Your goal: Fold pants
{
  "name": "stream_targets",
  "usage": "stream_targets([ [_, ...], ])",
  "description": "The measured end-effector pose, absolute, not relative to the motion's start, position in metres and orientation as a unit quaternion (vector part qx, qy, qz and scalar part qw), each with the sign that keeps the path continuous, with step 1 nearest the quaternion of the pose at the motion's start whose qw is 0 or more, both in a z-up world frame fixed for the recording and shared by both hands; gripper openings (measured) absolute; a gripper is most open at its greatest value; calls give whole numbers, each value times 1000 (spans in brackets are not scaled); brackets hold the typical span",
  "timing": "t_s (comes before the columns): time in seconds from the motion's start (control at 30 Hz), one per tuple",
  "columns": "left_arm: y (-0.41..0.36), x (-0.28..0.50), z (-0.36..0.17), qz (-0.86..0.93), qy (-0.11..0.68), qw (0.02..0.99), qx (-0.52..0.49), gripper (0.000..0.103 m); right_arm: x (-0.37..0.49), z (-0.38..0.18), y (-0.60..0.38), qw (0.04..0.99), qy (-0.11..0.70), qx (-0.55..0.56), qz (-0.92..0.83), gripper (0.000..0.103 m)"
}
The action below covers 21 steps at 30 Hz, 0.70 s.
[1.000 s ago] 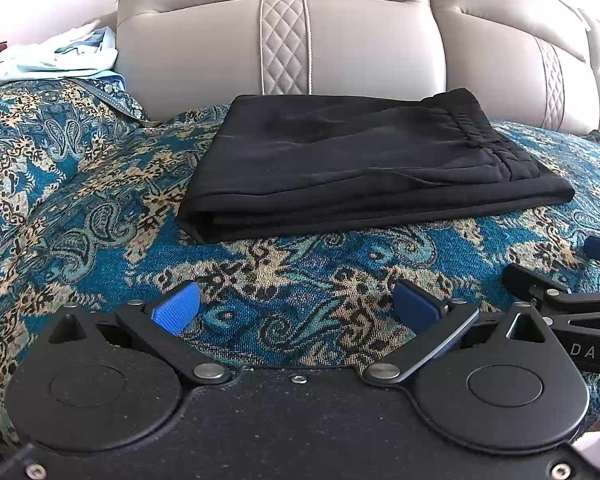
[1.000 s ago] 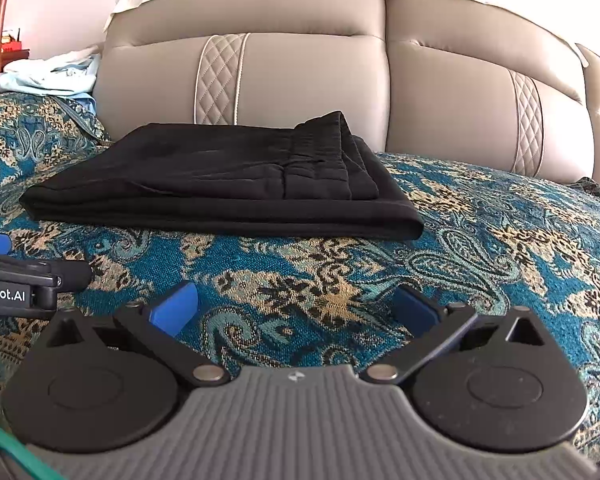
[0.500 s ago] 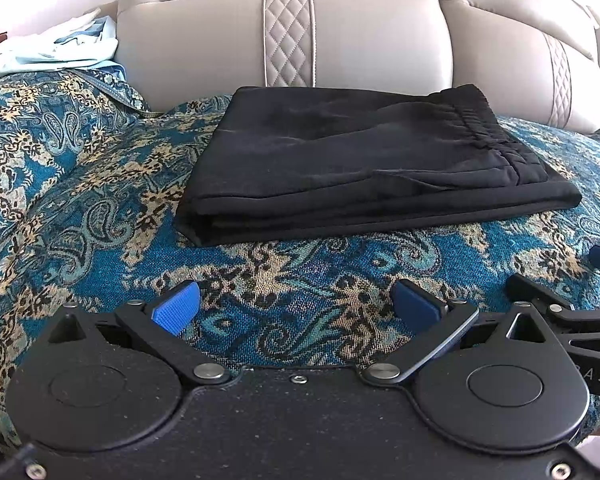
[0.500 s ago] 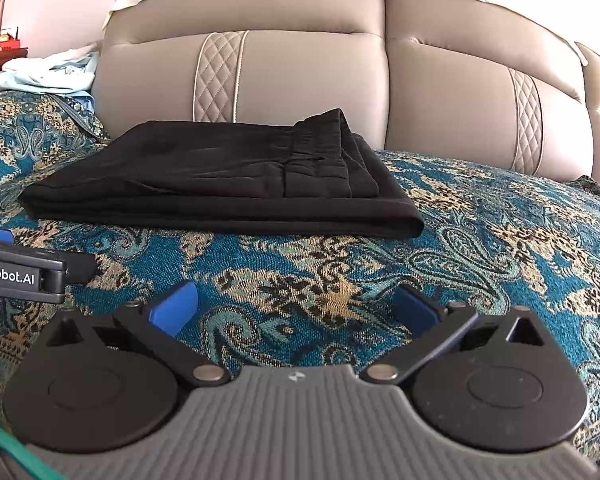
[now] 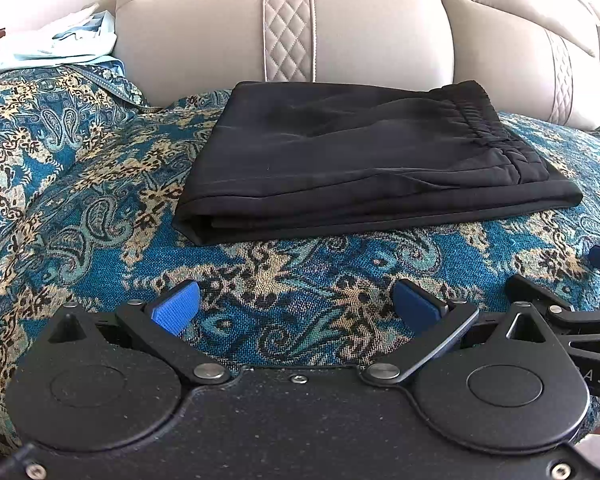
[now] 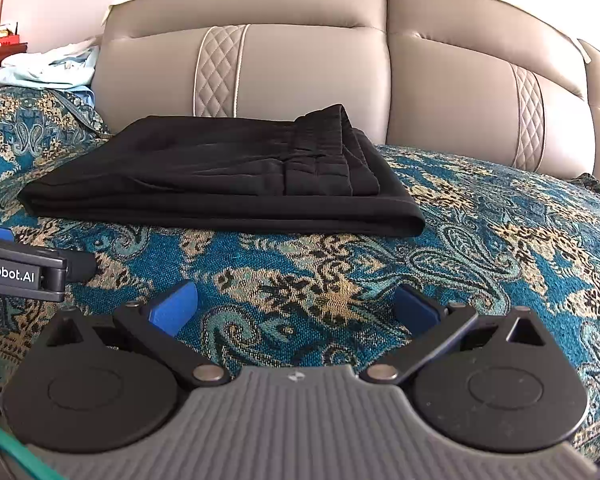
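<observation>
Black pants (image 5: 364, 160) lie folded in a flat rectangle on the blue paisley bedspread (image 5: 80, 208), the elastic waistband at the right end. In the right wrist view the pants (image 6: 220, 176) sit ahead and to the left. My left gripper (image 5: 296, 304) is open and empty, held short of the pants' near edge. My right gripper (image 6: 296, 304) is open and empty, also short of the pants. Each gripper shows at the edge of the other's view: the right one (image 5: 572, 312) and the left one (image 6: 24, 264).
A beige padded headboard (image 5: 360, 32) stands right behind the pants. Light blue and white clothes (image 5: 56, 48) are piled at the far left. The bedspread (image 6: 500, 240) stretches to the right of the pants.
Both grippers have shifted slightly; the pants sit a bit lower and nearer in the left wrist view. The pants have not moved, and both grippers stay open.
</observation>
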<state>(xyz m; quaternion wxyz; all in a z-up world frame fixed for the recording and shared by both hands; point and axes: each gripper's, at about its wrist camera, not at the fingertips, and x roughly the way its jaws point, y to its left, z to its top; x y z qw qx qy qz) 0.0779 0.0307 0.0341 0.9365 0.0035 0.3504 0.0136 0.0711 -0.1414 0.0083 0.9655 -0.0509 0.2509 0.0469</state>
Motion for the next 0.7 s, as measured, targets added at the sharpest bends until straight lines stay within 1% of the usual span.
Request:
stream_targets([
  [0.7,30,78,34,14,350,937,3,103,72,8,-142,965,253,-53,49,103],
])
